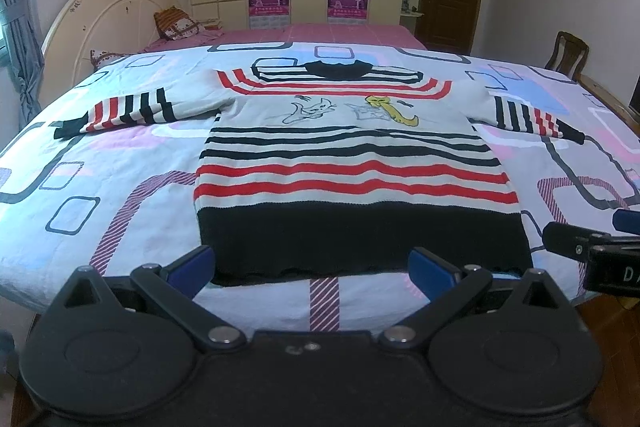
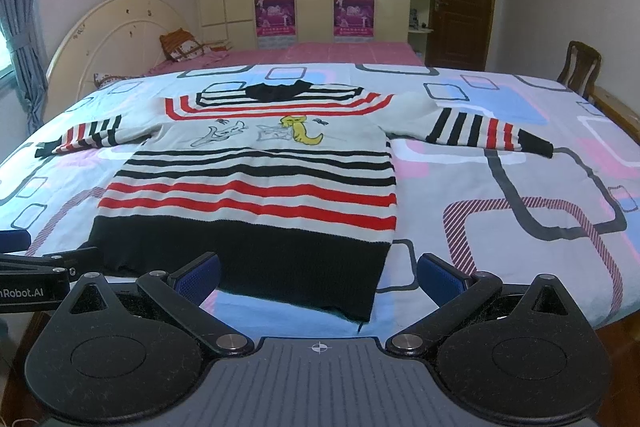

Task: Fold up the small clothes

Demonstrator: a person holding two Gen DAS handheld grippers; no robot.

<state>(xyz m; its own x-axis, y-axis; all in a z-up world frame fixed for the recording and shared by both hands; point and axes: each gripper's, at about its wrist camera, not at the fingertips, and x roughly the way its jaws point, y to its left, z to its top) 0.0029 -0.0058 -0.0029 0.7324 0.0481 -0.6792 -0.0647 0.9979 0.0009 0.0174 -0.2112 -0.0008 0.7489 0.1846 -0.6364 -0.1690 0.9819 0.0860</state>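
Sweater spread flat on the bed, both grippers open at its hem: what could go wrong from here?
1. The sweater lies on a loose quilt; the left gripper or right gripper might pinch quilt along with the black hem.
2. Both sleeves are spread wide, so lifting the hem first may drag them askew.

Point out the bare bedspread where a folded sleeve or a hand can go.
Free: the quilt right of the sweater, below its right sleeve; the quilt left of the body, below the left sleeve; a thin strip between the hem and the bed's near edge. Crowded: the centre, under the sweater, and the pillows by the headboard.
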